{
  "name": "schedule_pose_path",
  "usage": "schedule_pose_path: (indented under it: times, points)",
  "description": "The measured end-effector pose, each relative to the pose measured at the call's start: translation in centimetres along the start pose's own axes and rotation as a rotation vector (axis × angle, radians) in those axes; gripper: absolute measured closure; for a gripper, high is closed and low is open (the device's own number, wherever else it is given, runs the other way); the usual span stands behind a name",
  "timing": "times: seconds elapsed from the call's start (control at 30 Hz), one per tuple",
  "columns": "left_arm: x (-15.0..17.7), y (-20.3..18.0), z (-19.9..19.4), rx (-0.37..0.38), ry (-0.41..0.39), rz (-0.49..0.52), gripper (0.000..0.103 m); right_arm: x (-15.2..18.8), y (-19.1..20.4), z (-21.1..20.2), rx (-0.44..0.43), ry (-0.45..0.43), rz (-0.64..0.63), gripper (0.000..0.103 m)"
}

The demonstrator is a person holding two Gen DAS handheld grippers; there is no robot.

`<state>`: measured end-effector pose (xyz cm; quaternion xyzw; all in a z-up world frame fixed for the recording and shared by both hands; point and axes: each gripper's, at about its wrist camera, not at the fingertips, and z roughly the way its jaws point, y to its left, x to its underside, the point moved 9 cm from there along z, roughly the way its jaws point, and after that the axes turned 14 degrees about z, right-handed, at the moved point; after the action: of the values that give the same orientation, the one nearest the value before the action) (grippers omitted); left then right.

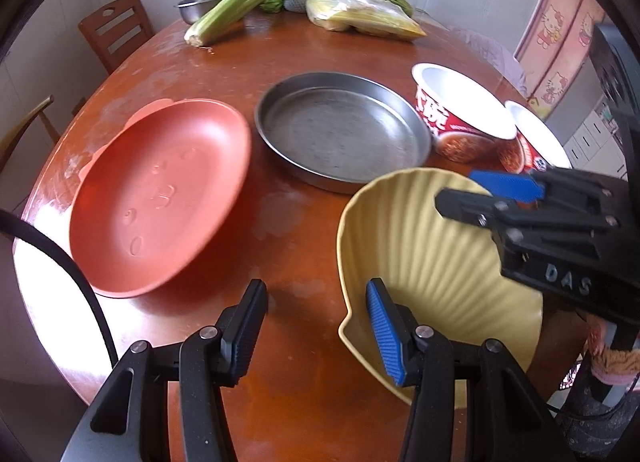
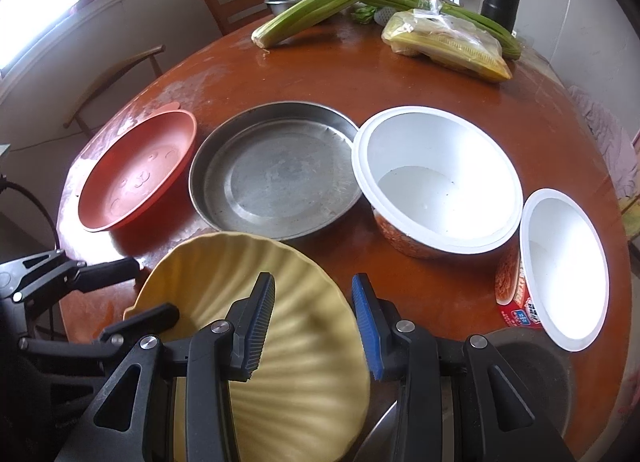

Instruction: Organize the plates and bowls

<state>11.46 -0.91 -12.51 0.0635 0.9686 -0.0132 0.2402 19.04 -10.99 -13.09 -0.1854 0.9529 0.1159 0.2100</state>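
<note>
At the near edge of the round table (image 1: 280, 53), I am inspecting the yellow shell plate (image 1: 420, 254), which is overhanging the rim and tilting, seemingly clear of the wood.

Right gripper (image 2: 314, 330): its jaws are standing narrow and straddling the plate's right-hand rim, black pad inside the dish, blue pad outside. I am reading this as a pinch on the rim, though the contact itself is not showing clearly.

Left gripper (image 1: 316, 326): its jaws are standing partly open and holding nothing. The blue pad is hanging over the plate's inside near its small tab, and the black pad is hanging over bare table, so they are bracketing the left rim without pressing it.

Handling, as I am judging it: the plate is looking like glazed ceramic, stiff, fairly heavy, smooth and breakable. A one-sided pinch is leaving it hanging from one rim, so it is liable to swing or slip. I am favouring a second hold at the opposite rim beside the tab, pads set across the ribbed wall rather than on the lip.

Likely destinations are lying just beyond: the red plate (image 1: 160, 197) and the metal pan (image 1: 340, 129), side by side, with two white noodle bowls (image 2: 436, 181) to their right.
</note>
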Motion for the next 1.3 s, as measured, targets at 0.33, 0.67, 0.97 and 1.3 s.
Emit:
schedule_pose_path:
  times: [0.33, 0.67, 0.97, 1.3]
  points:
    - [-0.7, 2.2, -0.1, -0.043, -0.029, -0.029, 0.057, 1.7, 1.8, -0.2, -0.037, 0.036, -0.024, 0.061]
    - [2.4, 1.9, -2.4, 0.015, -0.030, -0.073, 0.057, 3.2, 2.6, -0.4, -0.050, 0.050, -0.027, 0.060]
    - [4.3, 1.1, -2.6, 0.042, -0.032, -0.115, 0.058, 4.5, 3.7, -0.6, -0.079, 0.058, -0.038, 0.060]
    - [4.0, 1.2, -3.2, 0.021, -0.064, -0.097, 0.064, 5.2, 4.5, -1.3, -0.074, 0.029, -0.030, 0.059]
